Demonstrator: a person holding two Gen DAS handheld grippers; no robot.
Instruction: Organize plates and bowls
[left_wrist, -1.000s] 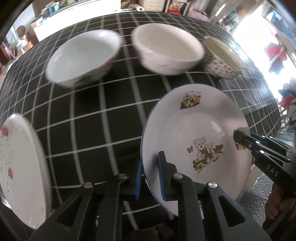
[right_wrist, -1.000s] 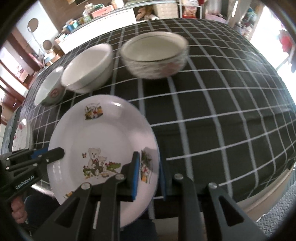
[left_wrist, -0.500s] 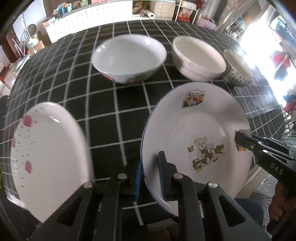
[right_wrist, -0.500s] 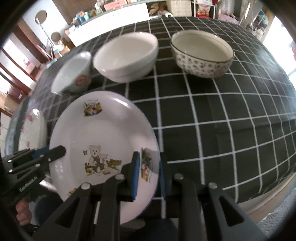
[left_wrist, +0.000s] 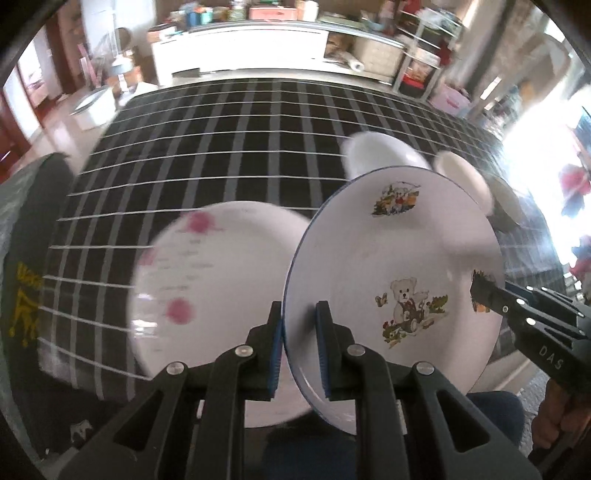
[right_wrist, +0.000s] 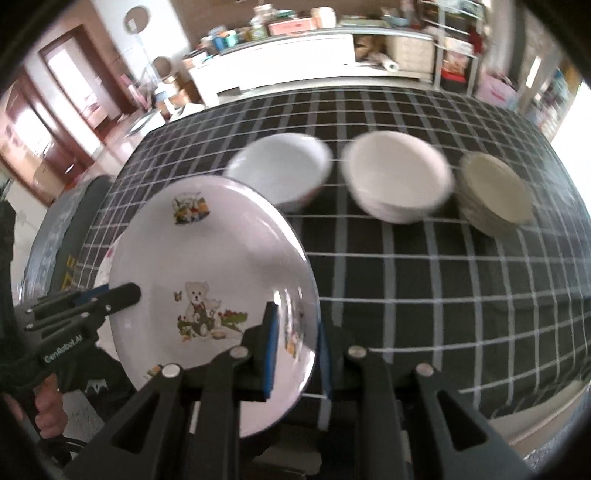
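Observation:
Both grippers hold one white plate with a teddy bear print (left_wrist: 399, 258) (right_wrist: 207, 266) above the near table edge. My left gripper (left_wrist: 299, 350) is shut on its left rim; it shows in the right wrist view (right_wrist: 125, 295). My right gripper (right_wrist: 295, 354) is shut on its right rim and shows in the left wrist view (left_wrist: 480, 288). A white plate with pink spots (left_wrist: 214, 288) lies on the checked cloth just left of and below the held plate. Three bowls stand in a row behind: a white one (right_wrist: 280, 170), a cream one (right_wrist: 399, 181), a patterned one (right_wrist: 495, 192).
The table is covered by a black cloth with a white grid (right_wrist: 443, 288). A dark chair back (left_wrist: 22, 258) stands at the table's left end. White cabinets (right_wrist: 280, 59) and shelves line the far wall.
Both grippers have carried the bear plate to the left along the near edge. The pink-spotted plate now sits close beside it and the bowls have shifted to the right in view.

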